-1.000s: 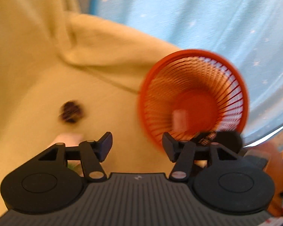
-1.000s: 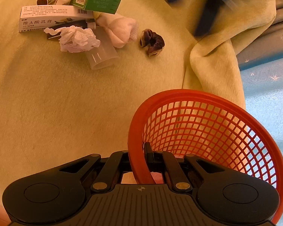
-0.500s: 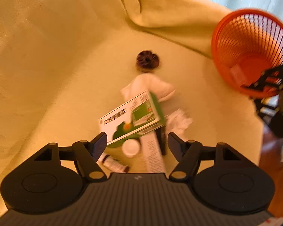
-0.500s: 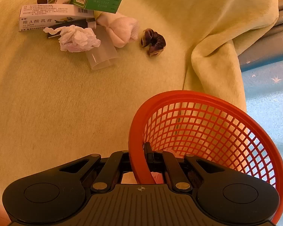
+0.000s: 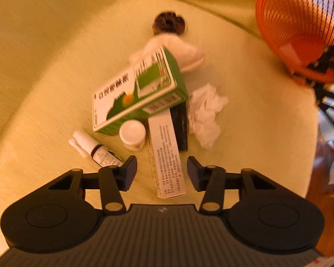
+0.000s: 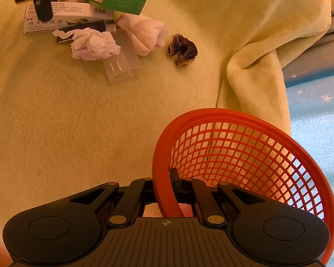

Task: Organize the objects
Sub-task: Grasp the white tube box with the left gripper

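Observation:
My left gripper (image 5: 160, 169) is open above the near end of a long white ointment box (image 5: 165, 155), fingers on either side and not touching. Around the box lie a green and white carton (image 5: 140, 93), a white jar (image 5: 132, 134), a small spray bottle (image 5: 93, 146), crumpled tissue (image 5: 206, 113), a rolled white cloth (image 5: 184, 51) and a dark scrunchie (image 5: 169, 23). My right gripper (image 6: 167, 189) is shut on the rim of the orange mesh basket (image 6: 245, 155). The left gripper (image 6: 42, 0) shows at the right wrist view's top left.
Everything lies on a yellow-green blanket (image 6: 66, 122) with a thick fold (image 6: 256, 66) at the far right. A clear plastic cup (image 6: 120, 62) lies on its side by the tissue. Blue starred fabric (image 6: 318, 115) lies beyond the blanket. The basket holds a small pale item (image 5: 289, 52).
My left gripper has swung away from the basket and come down over the pile of boxes, now straddling the long white box. The right gripper and basket have stayed in place.

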`<action>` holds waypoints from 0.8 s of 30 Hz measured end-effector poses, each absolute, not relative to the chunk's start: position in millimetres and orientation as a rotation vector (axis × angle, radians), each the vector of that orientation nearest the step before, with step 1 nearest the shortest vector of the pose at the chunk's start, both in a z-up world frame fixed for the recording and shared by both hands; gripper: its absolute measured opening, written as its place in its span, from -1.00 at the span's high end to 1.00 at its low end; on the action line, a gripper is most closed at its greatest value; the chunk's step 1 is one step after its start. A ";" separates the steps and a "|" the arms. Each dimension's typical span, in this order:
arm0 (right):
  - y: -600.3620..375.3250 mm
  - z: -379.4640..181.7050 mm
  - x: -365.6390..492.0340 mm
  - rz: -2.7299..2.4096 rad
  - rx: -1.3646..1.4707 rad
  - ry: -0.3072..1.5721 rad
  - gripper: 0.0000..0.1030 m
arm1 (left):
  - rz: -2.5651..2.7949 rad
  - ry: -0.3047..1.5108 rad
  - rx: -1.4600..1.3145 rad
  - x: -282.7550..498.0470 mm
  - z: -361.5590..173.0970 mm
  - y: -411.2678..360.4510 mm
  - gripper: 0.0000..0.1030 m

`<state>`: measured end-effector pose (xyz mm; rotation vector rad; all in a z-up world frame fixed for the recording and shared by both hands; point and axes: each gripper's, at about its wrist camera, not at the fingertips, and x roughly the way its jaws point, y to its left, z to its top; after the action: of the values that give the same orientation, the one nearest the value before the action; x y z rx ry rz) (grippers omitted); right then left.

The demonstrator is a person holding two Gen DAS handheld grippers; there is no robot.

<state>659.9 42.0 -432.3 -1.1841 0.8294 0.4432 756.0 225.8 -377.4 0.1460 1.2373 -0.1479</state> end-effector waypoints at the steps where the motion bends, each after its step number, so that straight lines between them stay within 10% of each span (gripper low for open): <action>1: 41.9 -432.5 659.7 0.443 -1.184 0.829 0.98 | -0.146 1.248 0.154 756.4 -382.0 223.7 0.21; 8: 42.3 -433.1 659.9 0.443 -1.186 0.829 0.98 | -0.143 1.304 0.199 750.1 -400.2 221.8 0.59; 24: 43.7 -431.9 663.5 0.442 -1.180 0.837 0.98 | -0.185 1.319 0.023 708.8 -331.0 243.3 0.60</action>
<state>663.5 43.7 -431.9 -1.1799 0.8371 0.4422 708.8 243.3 -331.0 0.0234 1.3190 -0.1851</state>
